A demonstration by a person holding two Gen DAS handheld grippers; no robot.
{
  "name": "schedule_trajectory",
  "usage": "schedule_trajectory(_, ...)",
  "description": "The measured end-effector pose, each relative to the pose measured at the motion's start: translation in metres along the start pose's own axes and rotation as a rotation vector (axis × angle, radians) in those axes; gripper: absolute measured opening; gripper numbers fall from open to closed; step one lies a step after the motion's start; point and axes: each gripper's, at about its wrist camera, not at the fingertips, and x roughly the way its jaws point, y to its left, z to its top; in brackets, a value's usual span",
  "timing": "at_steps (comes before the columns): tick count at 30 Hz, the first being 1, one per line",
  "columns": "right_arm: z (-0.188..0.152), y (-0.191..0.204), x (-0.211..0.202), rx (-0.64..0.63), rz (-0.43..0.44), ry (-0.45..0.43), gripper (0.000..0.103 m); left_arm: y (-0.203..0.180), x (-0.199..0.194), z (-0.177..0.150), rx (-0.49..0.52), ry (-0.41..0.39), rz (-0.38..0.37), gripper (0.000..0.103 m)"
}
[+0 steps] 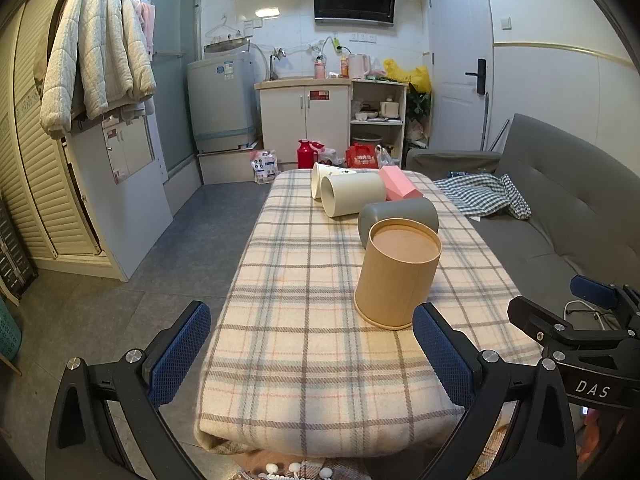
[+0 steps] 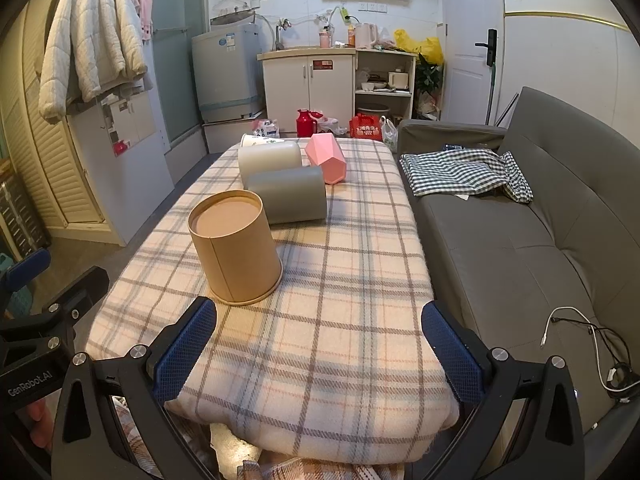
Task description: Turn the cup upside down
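Note:
A tan paper cup [image 1: 396, 274] stands upside down, mouth down, on the plaid-covered table [image 1: 304, 344]; it also shows in the right wrist view [image 2: 236, 248]. Behind it lie on their sides a grey cup [image 1: 400, 216], a cream cup [image 1: 352, 198], a pink faceted cup [image 1: 398, 189] and a white printed cup [image 1: 320, 178]. My left gripper [image 1: 312, 344] is open and empty, just short of the tan cup, its right finger near the cup's rim. My right gripper [image 2: 320, 344] is open and empty, to the right of the tan cup.
A grey sofa [image 2: 540, 220] with a checked cloth [image 2: 464, 172] runs along the table's right side, with white cables [image 2: 580, 332] on its seat. The floor to the left leads to a washing machine [image 1: 222, 100] and kitchen cabinet [image 1: 306, 116]. A jacket [image 1: 96, 44] hangs left.

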Motion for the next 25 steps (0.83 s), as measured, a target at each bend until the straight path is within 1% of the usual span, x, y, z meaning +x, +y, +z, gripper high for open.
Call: schedule_trajectory(25, -0.0018, -0.0008, 0.0009, 0.001, -0.001, 0.006, 0.103, -0.0002, -0.0003, 0.0006, 0.005, -0.001, 0.002, 0.103)
